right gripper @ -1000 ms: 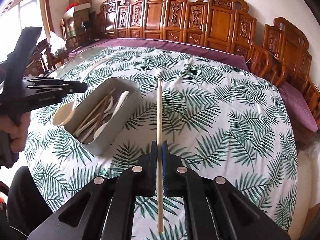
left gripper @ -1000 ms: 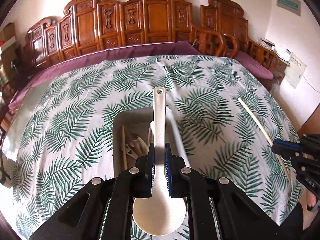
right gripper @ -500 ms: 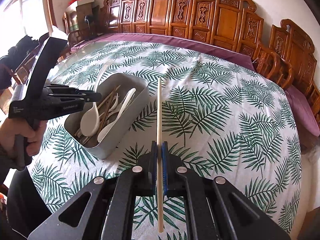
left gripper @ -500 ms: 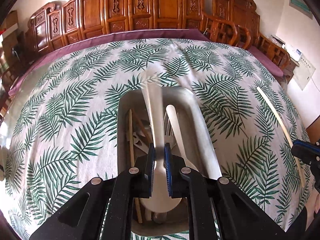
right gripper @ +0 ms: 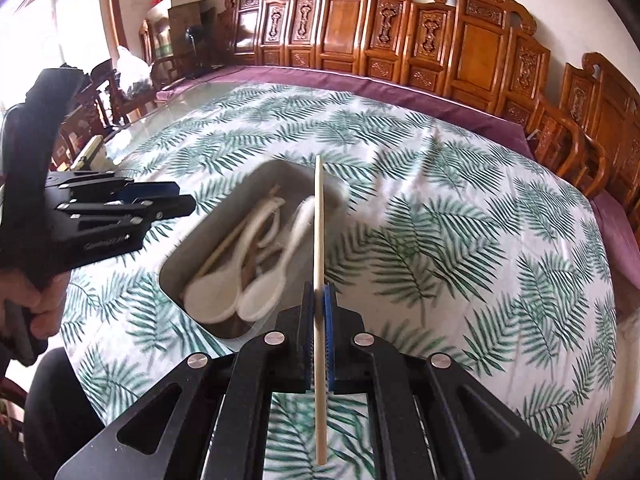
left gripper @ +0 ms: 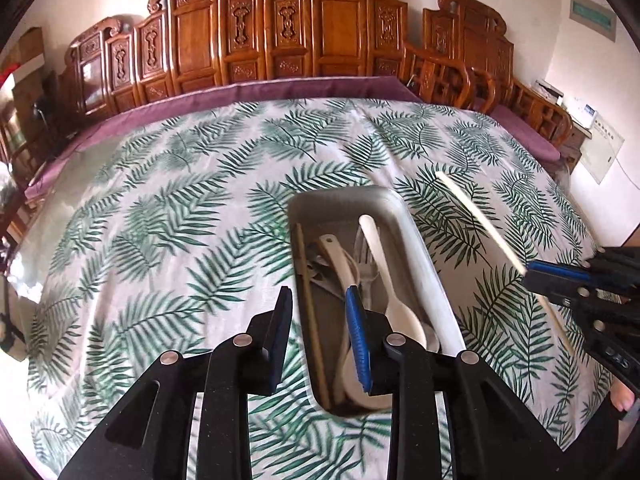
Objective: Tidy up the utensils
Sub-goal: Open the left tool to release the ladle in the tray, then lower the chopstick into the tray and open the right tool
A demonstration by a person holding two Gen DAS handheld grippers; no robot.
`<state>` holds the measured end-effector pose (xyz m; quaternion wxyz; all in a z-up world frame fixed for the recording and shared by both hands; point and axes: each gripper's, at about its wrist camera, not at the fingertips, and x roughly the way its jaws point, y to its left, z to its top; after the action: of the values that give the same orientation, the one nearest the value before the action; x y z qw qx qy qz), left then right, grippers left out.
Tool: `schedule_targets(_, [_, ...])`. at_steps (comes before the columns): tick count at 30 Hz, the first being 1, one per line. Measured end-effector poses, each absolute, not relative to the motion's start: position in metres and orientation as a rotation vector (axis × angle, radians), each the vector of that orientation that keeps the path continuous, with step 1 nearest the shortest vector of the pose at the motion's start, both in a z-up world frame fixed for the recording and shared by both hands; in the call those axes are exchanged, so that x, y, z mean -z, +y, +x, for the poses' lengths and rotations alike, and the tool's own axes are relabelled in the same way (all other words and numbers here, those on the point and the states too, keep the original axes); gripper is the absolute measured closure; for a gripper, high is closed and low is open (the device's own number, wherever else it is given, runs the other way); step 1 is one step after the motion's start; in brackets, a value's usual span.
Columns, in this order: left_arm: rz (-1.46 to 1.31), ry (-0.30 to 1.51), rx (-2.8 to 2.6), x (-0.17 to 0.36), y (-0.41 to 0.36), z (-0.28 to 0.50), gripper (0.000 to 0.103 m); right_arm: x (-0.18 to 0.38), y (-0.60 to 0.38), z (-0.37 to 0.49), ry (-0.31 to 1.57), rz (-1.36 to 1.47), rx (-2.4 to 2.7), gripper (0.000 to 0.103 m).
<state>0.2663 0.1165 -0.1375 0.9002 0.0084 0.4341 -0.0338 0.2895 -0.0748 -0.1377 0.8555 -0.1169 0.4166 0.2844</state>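
Note:
A grey bin point(left gripper: 428, 272) on the leaf-print cloth holds white spoons point(left gripper: 384, 280), forks and a wooden chopstick point(left gripper: 310, 300). My left gripper point(left gripper: 319, 296) hangs over the bin's near left edge. Its jaws are opening, with no pad pressing on anything. The white spoon point(left gripper: 340, 264) lies loose in the bin below them. My right gripper point(right gripper: 319, 292) is shut on a pale chopstick point(right gripper: 319, 220), whose tip reaches over the bin's point(right gripper: 200, 232) right rim. The left wrist view shows the right gripper point(left gripper: 560, 280) and its chopstick point(left gripper: 476, 216) to the right of the bin.
The round table's cloth point(left gripper: 160, 220) lies bare to the left of and beyond the bin. Carved wooden chairs point(left gripper: 280, 32) ring the far side. A person's hand point(right gripper: 44, 312) holds the left gripper point(right gripper: 176, 200) at the left edge of the right wrist view.
My left gripper has carried the white spoon over the bin and let it go; the spoon now lies inside. My right gripper has moved toward the bin with the chopstick.

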Motion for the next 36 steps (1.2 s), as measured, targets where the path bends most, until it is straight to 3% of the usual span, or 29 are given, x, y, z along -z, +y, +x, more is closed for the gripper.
schedule_targets(5, [0.016,0.876,0.062,0.126,0.134,0.250,0.074,0.140,-0.047,0.295,0.892,-0.231,-0.616,0.097])
schedule_targets(13, [-0.022,0.842,0.042,0.124,0.163,0.228,0.029,0.150,-0.017,0.308,0.929,-0.206,-0.612,0.097])
schedule_targets(18, [-0.058,0.829,0.011,0.125,0.181,0.216,0.011,0.154,-0.007,0.314,0.938,-0.208,-0.601,0.097])
schedule_targets(34, [-0.083,0.823,-0.036,0.146,0.202,0.197,0.009,0.174,0.014,0.331,0.976,-0.208,-0.549,0.096])
schedule_targets(36, [-0.071,0.822,-0.032,0.147,0.198,0.195,0.009,0.173,0.008,0.330,0.969,-0.197,-0.545,0.088])
